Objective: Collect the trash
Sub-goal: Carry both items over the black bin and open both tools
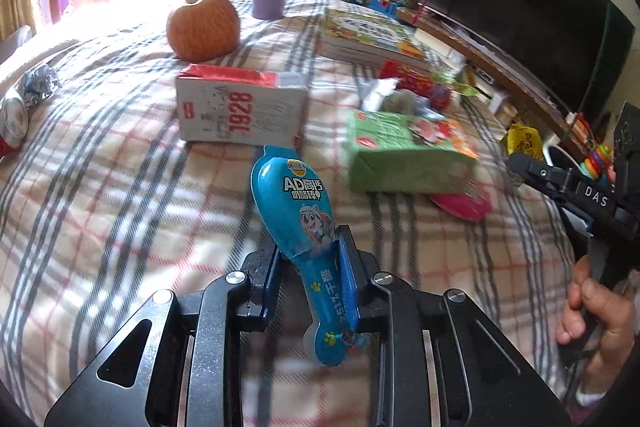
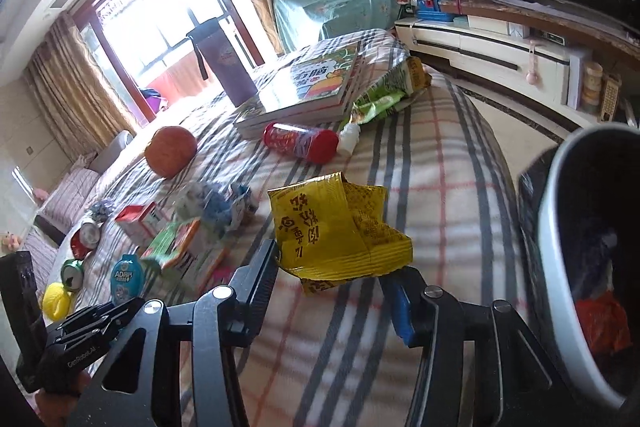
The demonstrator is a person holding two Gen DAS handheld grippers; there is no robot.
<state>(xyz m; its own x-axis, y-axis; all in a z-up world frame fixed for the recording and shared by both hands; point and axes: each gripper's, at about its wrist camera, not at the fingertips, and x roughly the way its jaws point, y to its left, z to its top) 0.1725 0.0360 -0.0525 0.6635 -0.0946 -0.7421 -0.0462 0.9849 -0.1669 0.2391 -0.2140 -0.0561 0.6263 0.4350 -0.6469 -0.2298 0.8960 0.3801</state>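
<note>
I see a bed (image 1: 120, 187) with plaid cover; on it lie an orange (image 1: 202, 27), a book (image 1: 240, 107), a green box (image 1: 400, 155) and cans (image 2: 78, 255) near its left edge.

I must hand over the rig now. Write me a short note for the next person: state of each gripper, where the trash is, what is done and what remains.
Left gripper: shut on the blue snack wrapper, held above the bed.
Right gripper: the yellow wrapper sits between its fingers near the bin; grip unclear.
Done: the bin already holds some trash, including something orange.
Left: drop both wrappers in the bin, then collect the crushed cans, the foil ball, the red tube and the green bag. The orange, books and bottle look like non-trash.
</note>
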